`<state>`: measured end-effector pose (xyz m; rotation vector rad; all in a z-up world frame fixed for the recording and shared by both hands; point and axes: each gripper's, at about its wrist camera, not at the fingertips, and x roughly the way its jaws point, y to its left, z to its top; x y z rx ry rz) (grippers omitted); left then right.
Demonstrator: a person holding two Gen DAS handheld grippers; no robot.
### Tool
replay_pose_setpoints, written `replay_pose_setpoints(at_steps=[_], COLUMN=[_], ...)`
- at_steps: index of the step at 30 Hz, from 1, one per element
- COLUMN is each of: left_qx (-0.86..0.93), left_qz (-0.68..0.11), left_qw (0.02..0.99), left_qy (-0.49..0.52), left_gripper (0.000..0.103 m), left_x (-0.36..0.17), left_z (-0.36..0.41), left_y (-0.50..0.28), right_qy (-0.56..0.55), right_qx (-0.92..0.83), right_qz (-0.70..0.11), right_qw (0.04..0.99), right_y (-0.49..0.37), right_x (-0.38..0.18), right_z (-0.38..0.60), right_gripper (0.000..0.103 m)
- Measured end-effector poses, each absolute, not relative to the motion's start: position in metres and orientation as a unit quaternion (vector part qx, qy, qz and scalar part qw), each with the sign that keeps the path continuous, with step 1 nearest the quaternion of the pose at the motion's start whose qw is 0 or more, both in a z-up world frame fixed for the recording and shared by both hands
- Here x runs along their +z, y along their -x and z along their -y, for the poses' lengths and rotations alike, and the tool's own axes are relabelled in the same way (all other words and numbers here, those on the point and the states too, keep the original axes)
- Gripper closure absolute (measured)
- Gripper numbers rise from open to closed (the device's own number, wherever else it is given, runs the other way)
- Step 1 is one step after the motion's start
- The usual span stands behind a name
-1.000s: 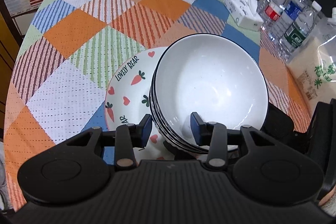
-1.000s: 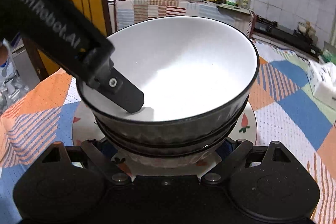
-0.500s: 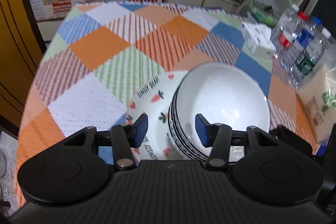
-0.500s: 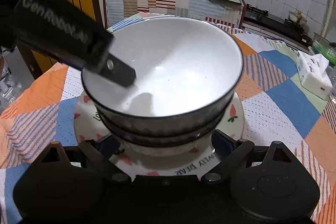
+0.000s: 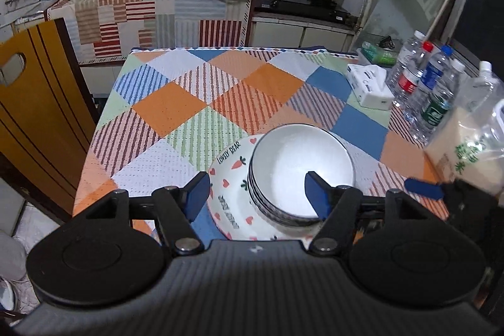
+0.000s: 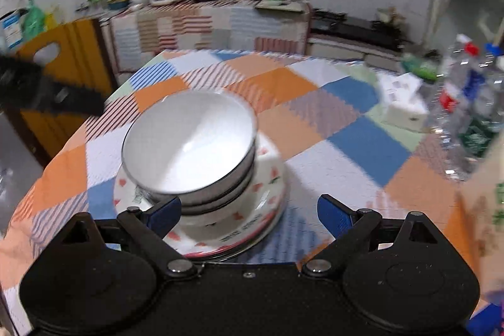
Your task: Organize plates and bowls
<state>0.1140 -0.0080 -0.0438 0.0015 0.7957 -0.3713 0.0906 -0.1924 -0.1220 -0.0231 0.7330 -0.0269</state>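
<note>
Both grippers had pulled up and back from the dishes since a moment before, when the left one sat with its blue pads around the bowl rim and the right one was low and close under the stack. The left gripper (image 5: 256, 194) hung above the table with its jaws wide apart and nothing between them. The right gripper (image 6: 249, 214) was the same, jaws spread and holding nothing. The stack of black-rimmed bowls (image 5: 300, 175) sat nested together on the carrot plate (image 5: 230, 194), near the front edge of the checked tablecloth (image 5: 176, 109). It looked like the stacking was done, because every bowl and plate to be seen was in that one pile. Maybe the pile had yet to go somewhere else, but the pictures could not say. The left view was sharp and showed the words and carrots on the plate, the tissue box (image 5: 370, 87) and the water bottles (image 5: 422, 84). It also showed a blue pad of the other gripper at the right edge. The right view was blurry, but it showed the dark sides of the bowls (image 6: 189, 147) and what looked like more than one plate (image 6: 267, 185) under them, which the left view did not.
</note>
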Motion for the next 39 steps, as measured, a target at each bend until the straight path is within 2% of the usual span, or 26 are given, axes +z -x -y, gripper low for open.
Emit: replay_pose_setpoints(at_steps=[7, 12, 17, 29, 39], left_qx=[-0.170, -0.163, -0.142, -0.143, -0.136], left_qz=[-0.385, -0.368, -0.380, -0.375, -0.370], left_qw=[0.907, 0.916, 0.914, 0.916, 0.919], left_qy=[-0.005, -0.005, -0.004, -0.018, -0.028], left_gripper=[0.037, 0.027, 0.025, 0.015, 0.014], left_x=[-0.019, -0.008, -0.007, -0.020, -0.032], left_z=[0.002, -0.003, -0.003, -0.011, -0.005], left_y=[-0.080, -0.057, -0.045, -0.025, -0.023], right_qy=[-0.002, -0.010, 0.012, 0.018, 0.031], right_qx=[-0.038, -0.060, -0.087, -0.099, -0.110], right_qz=[-0.357, -0.350, -0.344, -0.355, -0.350], right_qw=[0.933, 0.935, 0.935, 0.929, 0.930], right_y=[-0.074, -0.050, -0.030, -0.006, 0.003], right_x=[-0.084, -0.062, -0.051, -0.049, -0.066], right_z=[0.200, 0.197, 0.187, 0.177, 0.169], right_gripper=[0.007, 0.007, 0.007, 0.007, 0.007])
